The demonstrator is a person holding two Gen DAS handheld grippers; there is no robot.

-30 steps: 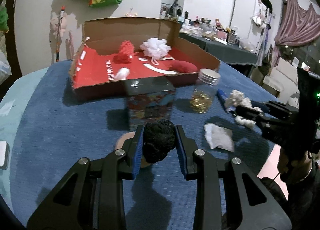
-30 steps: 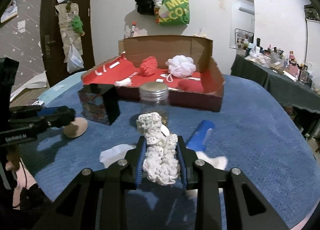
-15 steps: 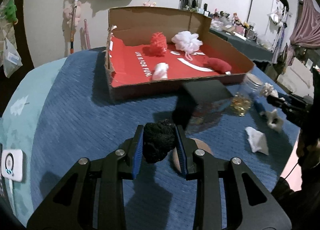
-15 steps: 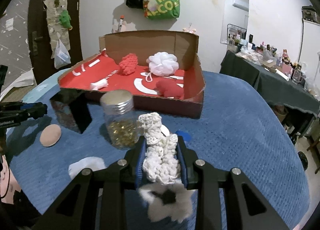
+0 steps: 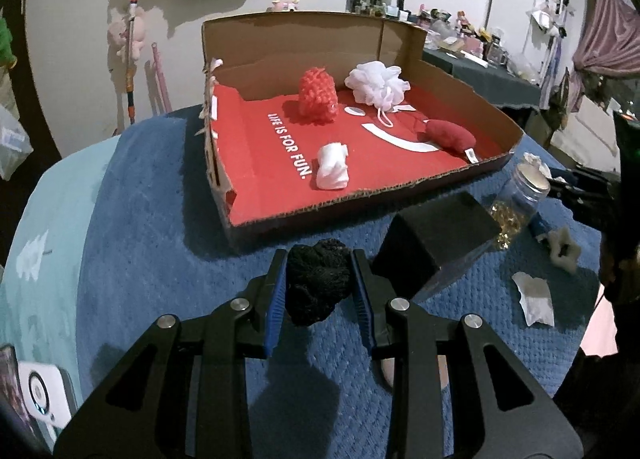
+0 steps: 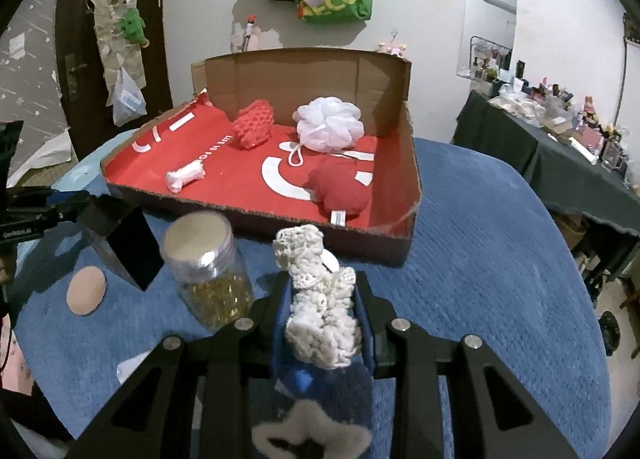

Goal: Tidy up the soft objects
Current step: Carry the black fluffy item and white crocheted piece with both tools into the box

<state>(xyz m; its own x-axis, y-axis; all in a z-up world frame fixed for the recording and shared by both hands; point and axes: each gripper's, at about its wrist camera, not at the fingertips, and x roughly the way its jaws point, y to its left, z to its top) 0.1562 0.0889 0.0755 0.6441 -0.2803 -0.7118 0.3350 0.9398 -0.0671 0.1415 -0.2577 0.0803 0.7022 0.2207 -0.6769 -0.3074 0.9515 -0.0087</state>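
My left gripper [image 5: 320, 265] is shut on a black knitted ball [image 5: 318, 285], held above the blue cloth just in front of the cardboard box [image 5: 360, 205]. My right gripper [image 6: 322, 291] is shut on a white crocheted piece [image 6: 320, 311], in front of the box's near wall [image 6: 280, 223]. Inside the red-lined box lie a red knitted piece [image 5: 318, 95], a white mesh puff [image 5: 376, 83], a dark red cushion [image 5: 450, 135] and a small white roll [image 5: 333, 167].
A black tin [image 5: 436, 243], a glass jar with gold bits [image 6: 208, 271] and a round tan pad [image 6: 86, 291] stand on the blue tablecloth [image 5: 140, 219] before the box. A white star-shaped piece [image 5: 564, 251] and crumpled paper [image 5: 534, 299] lie at the right.
Both grippers have risen and moved toward the box, each still holding its object. The left view has swung left, so the tin and jar now sit to the right.
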